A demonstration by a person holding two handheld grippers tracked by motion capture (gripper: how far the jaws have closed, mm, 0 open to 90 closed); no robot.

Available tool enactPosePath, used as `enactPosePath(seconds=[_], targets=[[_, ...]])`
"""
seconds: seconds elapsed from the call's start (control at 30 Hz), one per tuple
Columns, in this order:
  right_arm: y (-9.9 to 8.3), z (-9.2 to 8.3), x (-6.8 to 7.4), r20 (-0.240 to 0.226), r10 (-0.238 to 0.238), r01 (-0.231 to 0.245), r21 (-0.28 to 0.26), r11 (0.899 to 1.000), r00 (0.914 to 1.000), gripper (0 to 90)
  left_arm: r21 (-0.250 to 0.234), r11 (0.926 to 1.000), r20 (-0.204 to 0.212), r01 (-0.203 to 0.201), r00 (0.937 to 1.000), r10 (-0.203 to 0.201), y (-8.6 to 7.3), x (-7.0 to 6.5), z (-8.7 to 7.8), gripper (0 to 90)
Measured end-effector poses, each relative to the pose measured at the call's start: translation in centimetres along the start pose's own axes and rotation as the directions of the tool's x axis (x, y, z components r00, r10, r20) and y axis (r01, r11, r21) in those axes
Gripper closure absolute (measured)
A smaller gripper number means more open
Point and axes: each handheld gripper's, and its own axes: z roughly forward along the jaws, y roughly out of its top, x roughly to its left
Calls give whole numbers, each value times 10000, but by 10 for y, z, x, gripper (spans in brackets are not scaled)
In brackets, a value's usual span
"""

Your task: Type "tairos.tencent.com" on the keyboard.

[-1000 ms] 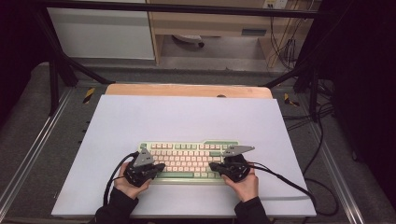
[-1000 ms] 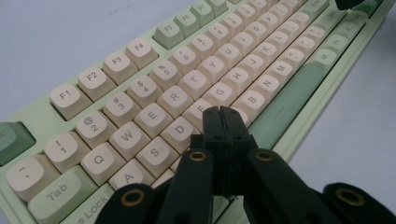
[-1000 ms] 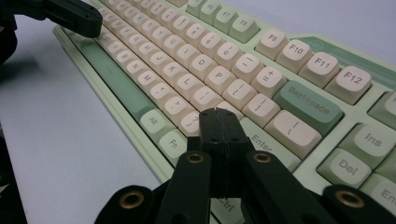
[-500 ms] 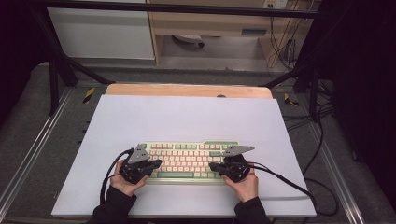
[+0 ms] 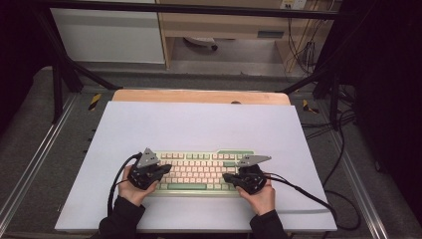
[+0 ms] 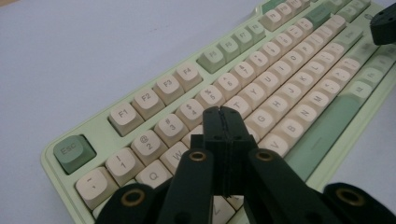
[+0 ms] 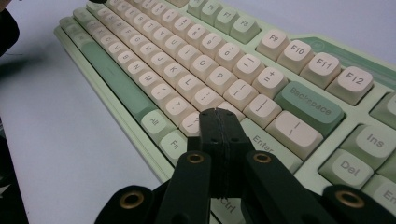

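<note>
Pale-green keyboard (image 5: 199, 172) with cream keycaps, both black grippers apparently closed

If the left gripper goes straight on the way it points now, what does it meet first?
Probably the keyboard: the shut left gripper points down at letter keys near R and T, though exact depth is unclear.

Keyboard (image 6: 261, 79) cut off at the top and right edges in the left gripper view, at the top and right in the right gripper view. Keys under the left gripper (image 6: 223, 116) hidden. Legends unreadable from above.
</note>
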Motion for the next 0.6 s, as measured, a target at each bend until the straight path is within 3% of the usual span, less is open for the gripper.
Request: enactPosePath(seconds=[0.6], targets=[[0, 1, 0, -34, 9, -9, 3, 10000, 10000, 900, 239, 9996, -413, 163, 9990, -153, -2, 1, 19, 900]])
